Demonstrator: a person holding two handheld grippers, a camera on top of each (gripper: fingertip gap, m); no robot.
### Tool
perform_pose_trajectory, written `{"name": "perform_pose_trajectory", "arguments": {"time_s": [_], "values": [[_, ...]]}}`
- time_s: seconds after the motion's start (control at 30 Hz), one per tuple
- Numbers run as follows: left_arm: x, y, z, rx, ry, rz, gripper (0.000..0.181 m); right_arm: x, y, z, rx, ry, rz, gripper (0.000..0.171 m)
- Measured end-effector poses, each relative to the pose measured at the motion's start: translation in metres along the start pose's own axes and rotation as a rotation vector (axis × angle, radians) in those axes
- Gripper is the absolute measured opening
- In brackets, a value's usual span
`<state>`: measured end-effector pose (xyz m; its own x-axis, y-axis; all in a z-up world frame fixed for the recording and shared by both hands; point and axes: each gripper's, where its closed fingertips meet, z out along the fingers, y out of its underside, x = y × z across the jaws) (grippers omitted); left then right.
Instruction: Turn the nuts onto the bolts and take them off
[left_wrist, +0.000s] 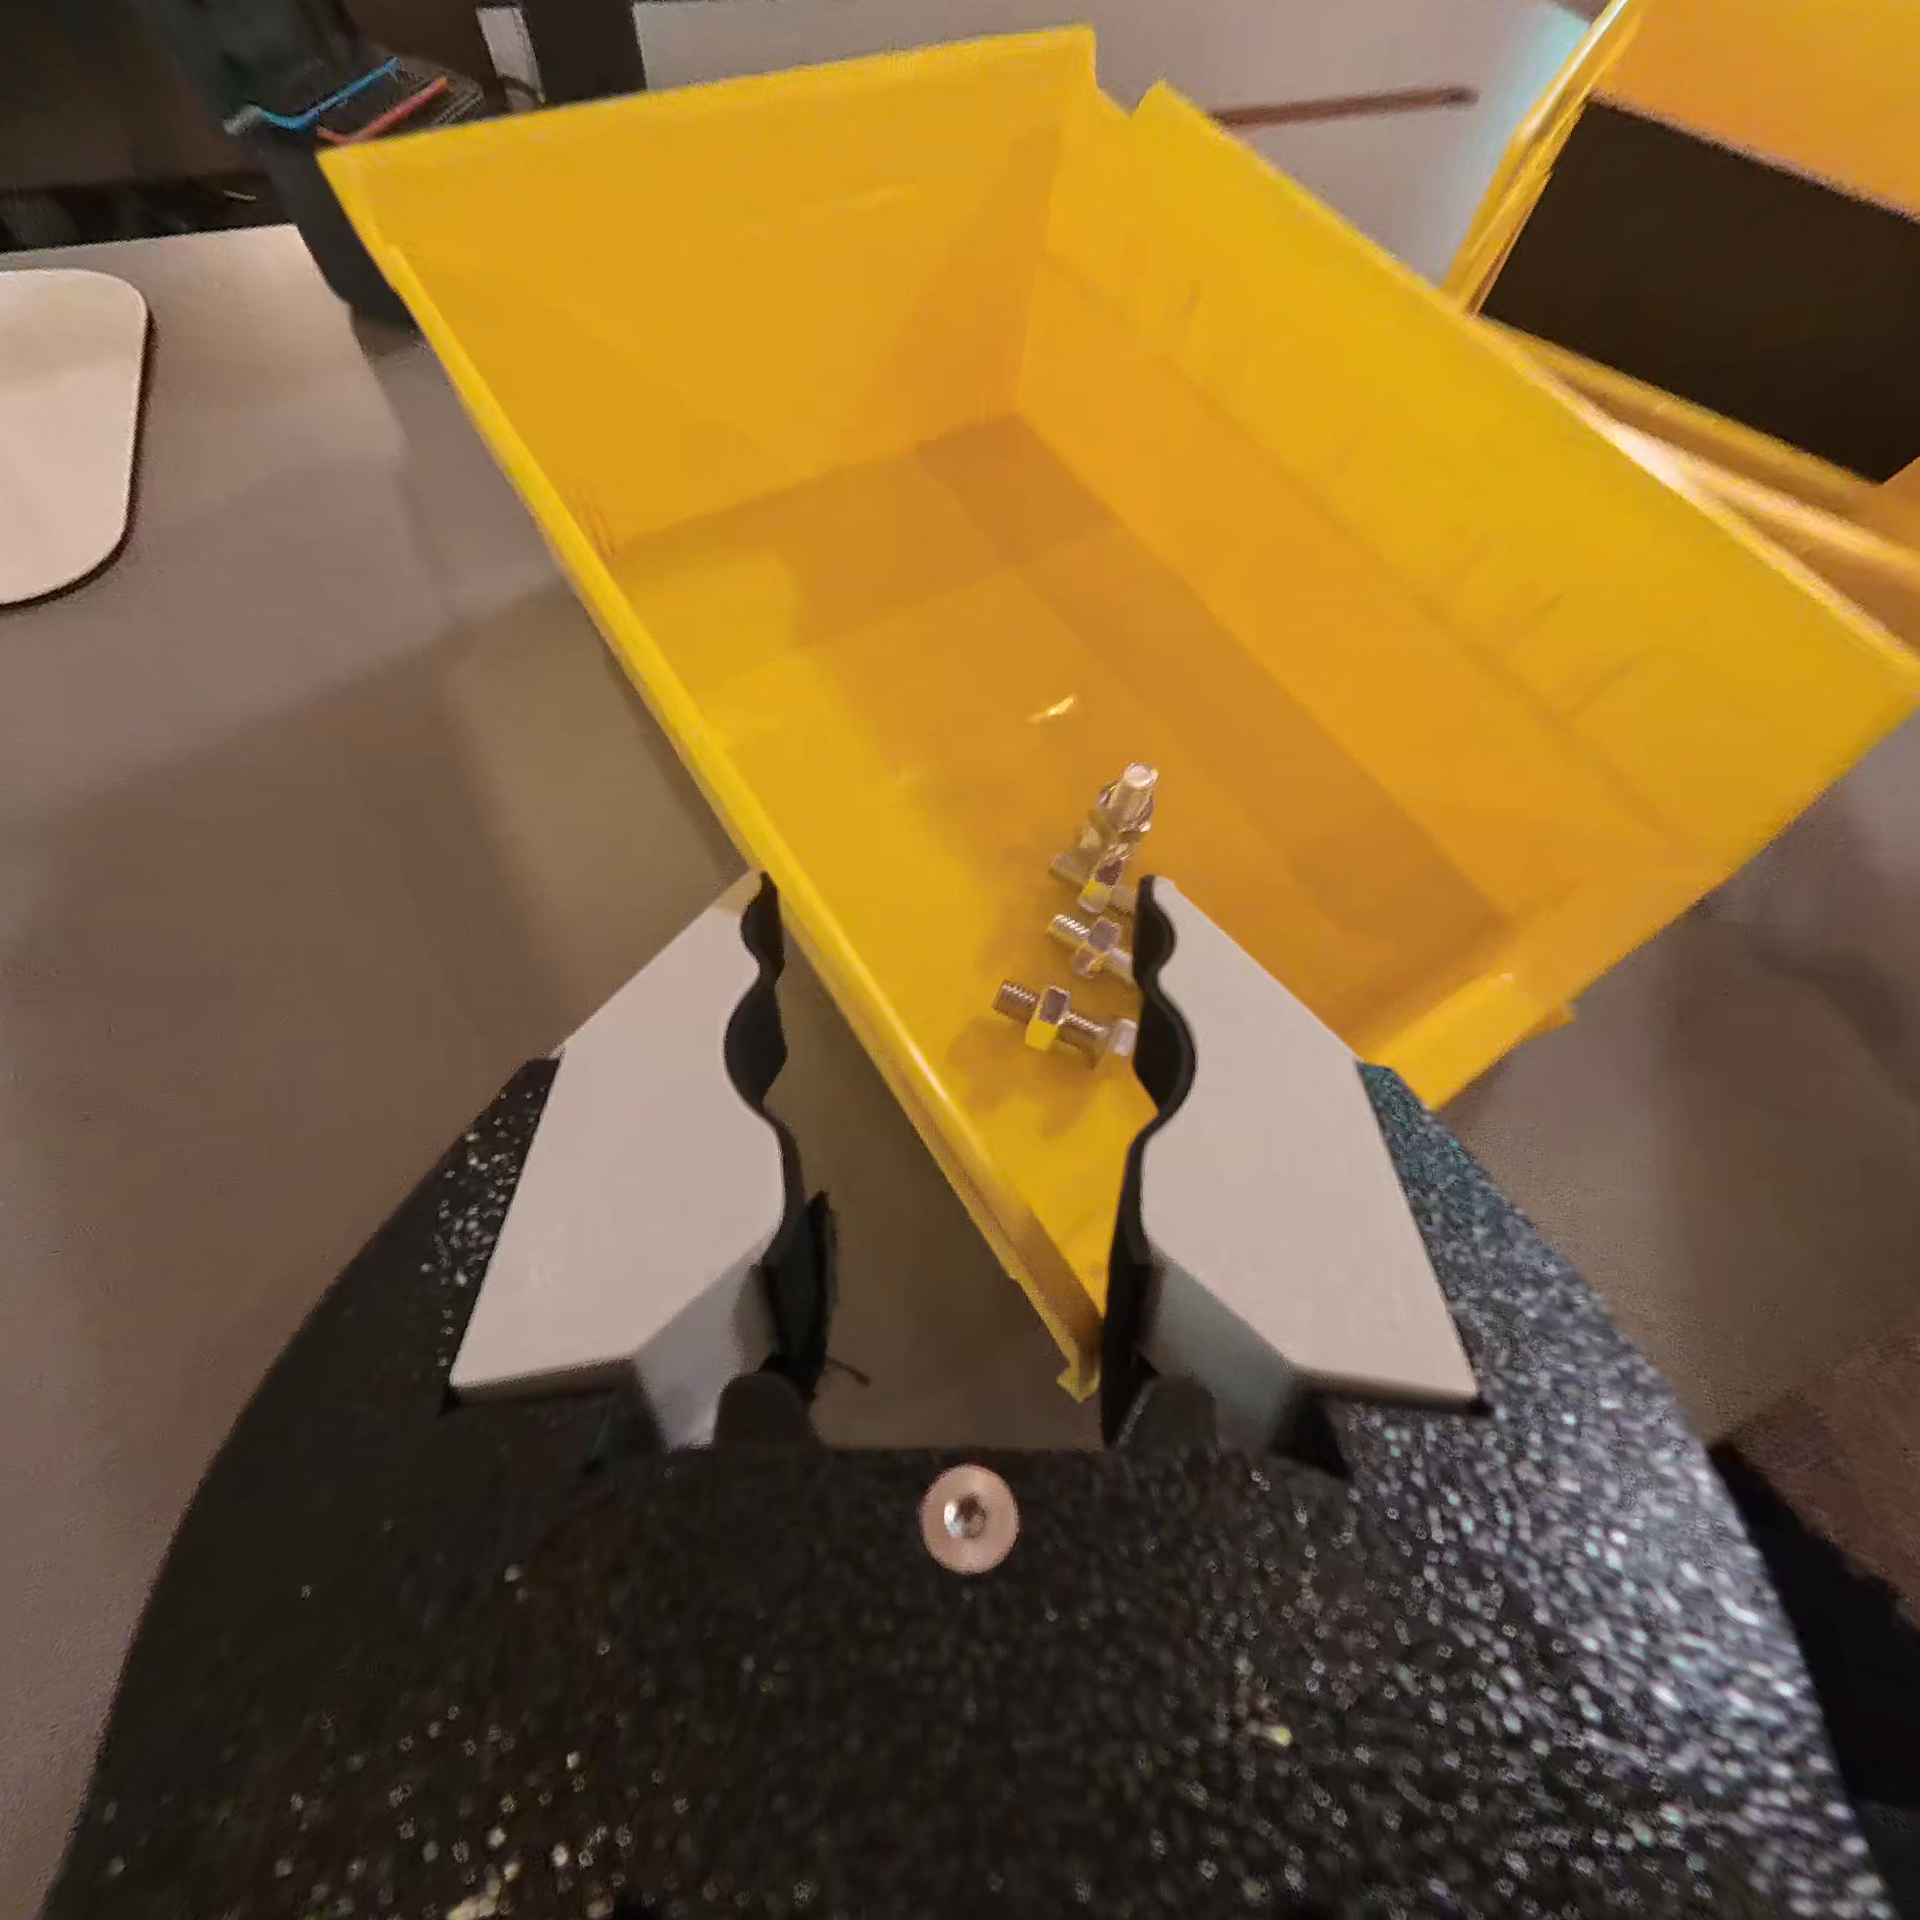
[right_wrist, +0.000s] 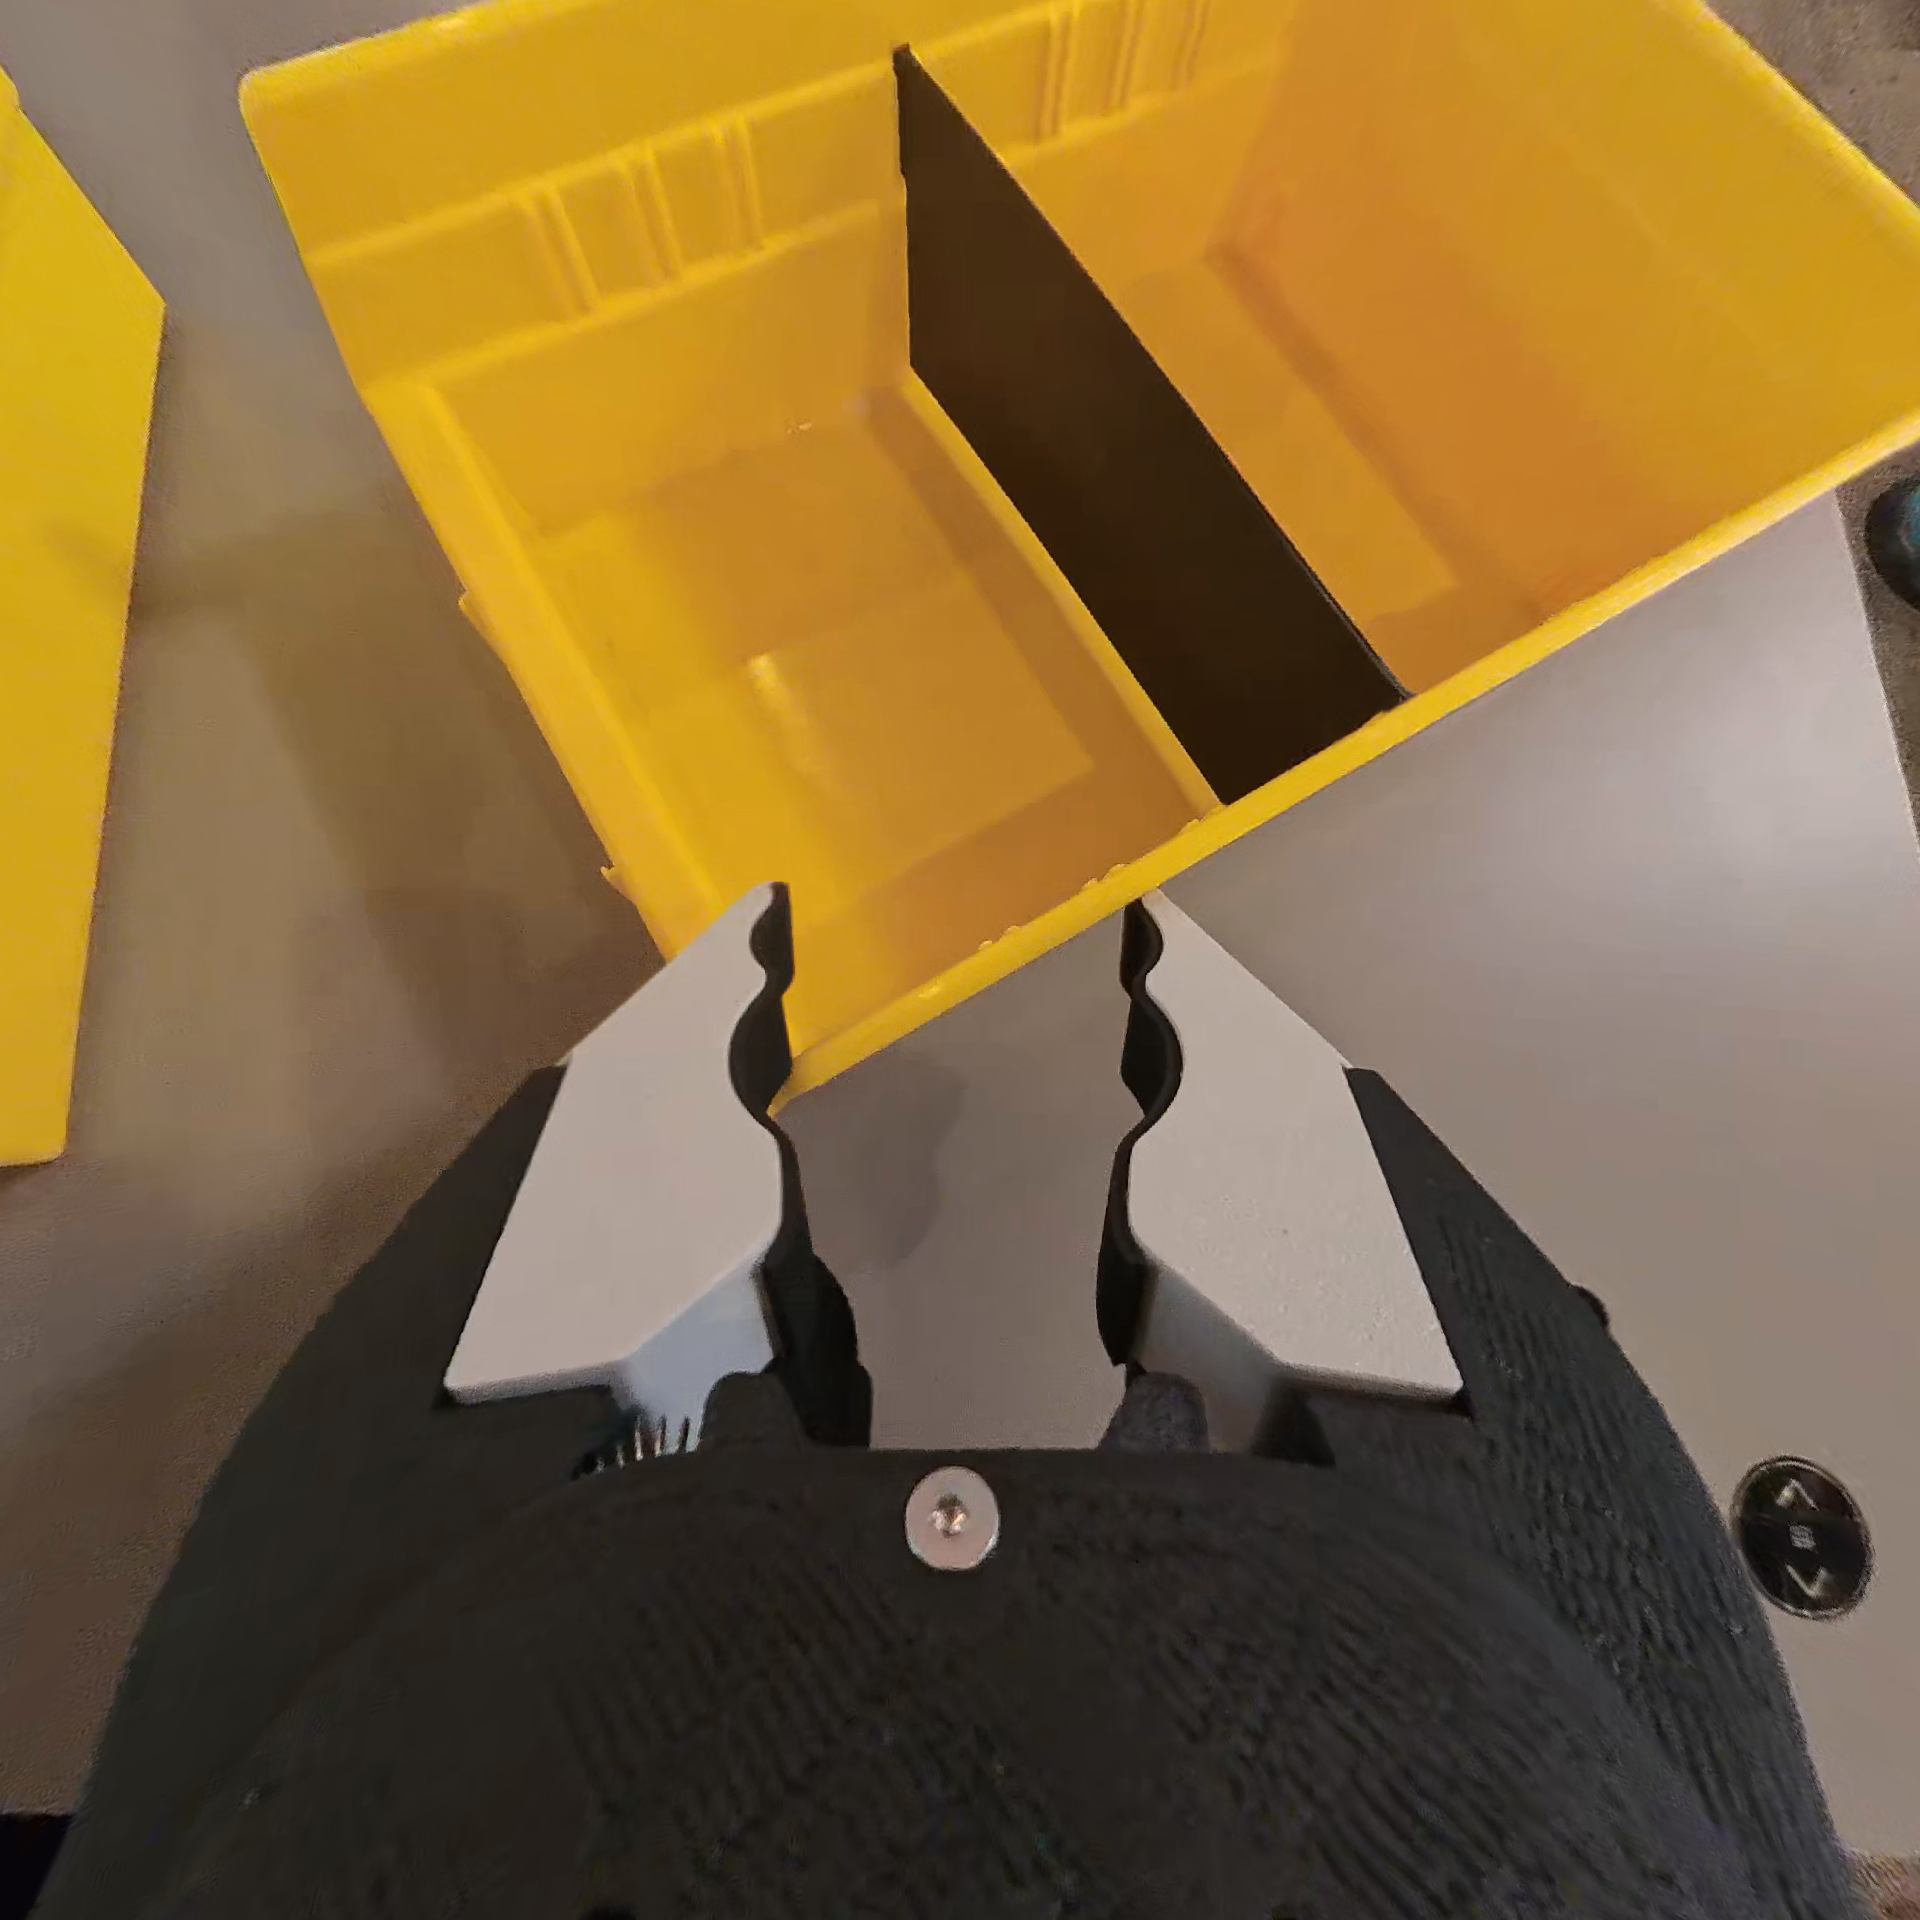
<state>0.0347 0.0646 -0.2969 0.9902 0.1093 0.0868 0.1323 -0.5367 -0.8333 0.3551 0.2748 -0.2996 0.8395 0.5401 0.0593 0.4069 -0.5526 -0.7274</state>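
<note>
Holding my left gripper (left_wrist: 956, 925) low over the grey table (left_wrist: 312, 831), I point it at the near corner of a yellow bin (left_wrist: 727, 343), its two grey fingers (left_wrist: 644, 1143) spread wide with nothing between them; the bin's near wall runs slantwise through the gap. Inside that bin, on the floor close to the near wall and just beside my right-hand fingertip, lie the bolts (left_wrist: 1091, 935), small silvery pieces in a short row, each with a nut threaded partway along its shank; the farthest one looks tilted upward, though blur makes its shape hard to read, and I cannot count the pieces with certainty. A second yellow bin (left_wrist: 1714, 156) with a black divider (left_wrist: 1704, 301) is cut off at the upper right, and a pale rounded mat (left_wrist: 62, 426) is cut off at the left edge. From my right wrist view, my right gripper (right_wrist: 956, 914) also hangs open and empty, tilted down over the table (right_wrist: 1455, 987), its left fingertip overlapping the near corner of the divided bin (right_wrist: 582, 208). A black divider (right_wrist: 1091, 436) splits this bin into two compartments, and I see no hardware in either. The edge of the other yellow bin (right_wrist: 62, 623) is cut off at the left, and a round dark button (right_wrist: 1801, 1550) sits in the table surface at lower right.
</note>
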Motion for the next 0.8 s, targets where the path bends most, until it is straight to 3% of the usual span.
{"name": "perform_pose_trajectory", "arguments": {"time_s": [0.2, 0.33, 0.57, 0.8], "values": [[-0.02, 0.008, -0.004, -0.025, -0.096, 0.077, 0.03, 0.046, 0.015, -0.013, -0.015, 0.099, -0.015, 0.03], [-0.038, 0.01, -0.007, -0.007, -0.127, 0.06, 0.006, 0.08, 0.022, -0.019, -0.003, 0.147, -0.014, 0.016], [-0.081, 0.014, -0.029, 0.029, -0.225, 0.056, 0.003, 0.119, 0.033, -0.026, -0.021, 0.127, 0.016, 0.006], [-0.153, 0.031, -0.069, 0.029, -0.301, 0.036, 0.004, 0.129, 0.035, -0.027, -0.009, 0.085, 0.038, 0.005]]}}
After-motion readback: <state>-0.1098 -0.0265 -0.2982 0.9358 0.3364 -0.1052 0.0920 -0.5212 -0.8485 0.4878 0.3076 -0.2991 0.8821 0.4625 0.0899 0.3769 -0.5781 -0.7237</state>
